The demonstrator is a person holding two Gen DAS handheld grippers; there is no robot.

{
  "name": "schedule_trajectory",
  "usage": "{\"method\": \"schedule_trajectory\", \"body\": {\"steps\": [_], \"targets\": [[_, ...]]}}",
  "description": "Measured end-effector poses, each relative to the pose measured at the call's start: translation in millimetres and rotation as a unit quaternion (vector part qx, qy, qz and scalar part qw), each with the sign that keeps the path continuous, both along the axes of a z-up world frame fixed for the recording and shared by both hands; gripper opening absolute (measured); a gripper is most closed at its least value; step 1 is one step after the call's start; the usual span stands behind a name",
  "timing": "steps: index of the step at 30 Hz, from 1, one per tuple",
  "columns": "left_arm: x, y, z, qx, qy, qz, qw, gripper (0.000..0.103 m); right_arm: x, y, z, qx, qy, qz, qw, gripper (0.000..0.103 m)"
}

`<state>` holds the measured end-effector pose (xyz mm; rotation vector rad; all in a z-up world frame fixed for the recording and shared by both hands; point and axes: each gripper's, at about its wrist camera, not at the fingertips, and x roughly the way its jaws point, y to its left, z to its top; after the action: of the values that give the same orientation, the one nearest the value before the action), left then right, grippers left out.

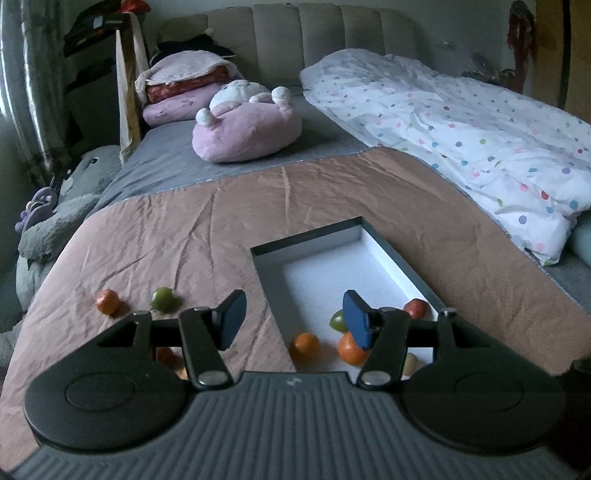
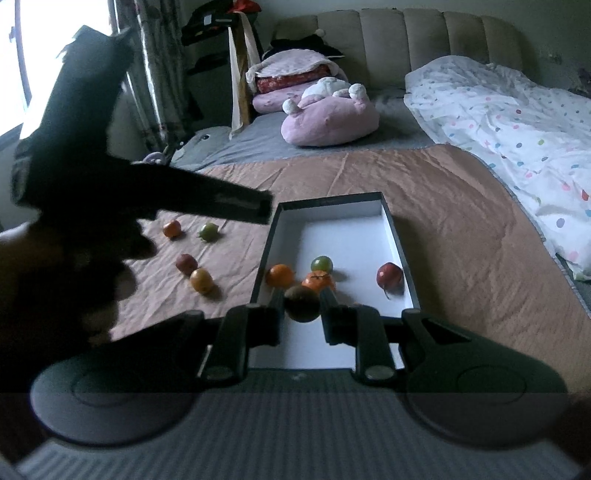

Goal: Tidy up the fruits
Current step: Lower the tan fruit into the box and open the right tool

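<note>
box (image 2: 397, 236): open, white inside, on bedspread | four fruits inside | brown fruit (image 2: 301, 303): gripped above it | four fruits outside, left

A bed (image 1: 229, 177) fills the room, with a grey sheet and a salmon-brown quilted cover (image 1: 332, 192) wrinkled across its near part. Behind it stands a beige channel-tufted headboard (image 1: 317, 33). A white polka-dot duvet (image 1: 461, 122) lies on the right side, a pink plush cushion (image 1: 247, 129) and stacked pillows (image 1: 181, 85) near the head. Daylight enters through a window (image 2: 22, 66) at left beside patterned curtains (image 2: 159, 74).
</note>
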<state>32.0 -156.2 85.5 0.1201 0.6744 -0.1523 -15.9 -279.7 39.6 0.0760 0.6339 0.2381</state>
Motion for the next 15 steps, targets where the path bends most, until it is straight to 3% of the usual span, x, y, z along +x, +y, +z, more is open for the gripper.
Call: {"method": "schedule_trajectory", "body": {"steps": [15], "targets": [[-23, 45, 4, -0.018, 0.002, 0.037, 0.9992, 0.069, 34, 16, -10, -0.026, 0.016, 0.002, 1.0, 0.024]]}}
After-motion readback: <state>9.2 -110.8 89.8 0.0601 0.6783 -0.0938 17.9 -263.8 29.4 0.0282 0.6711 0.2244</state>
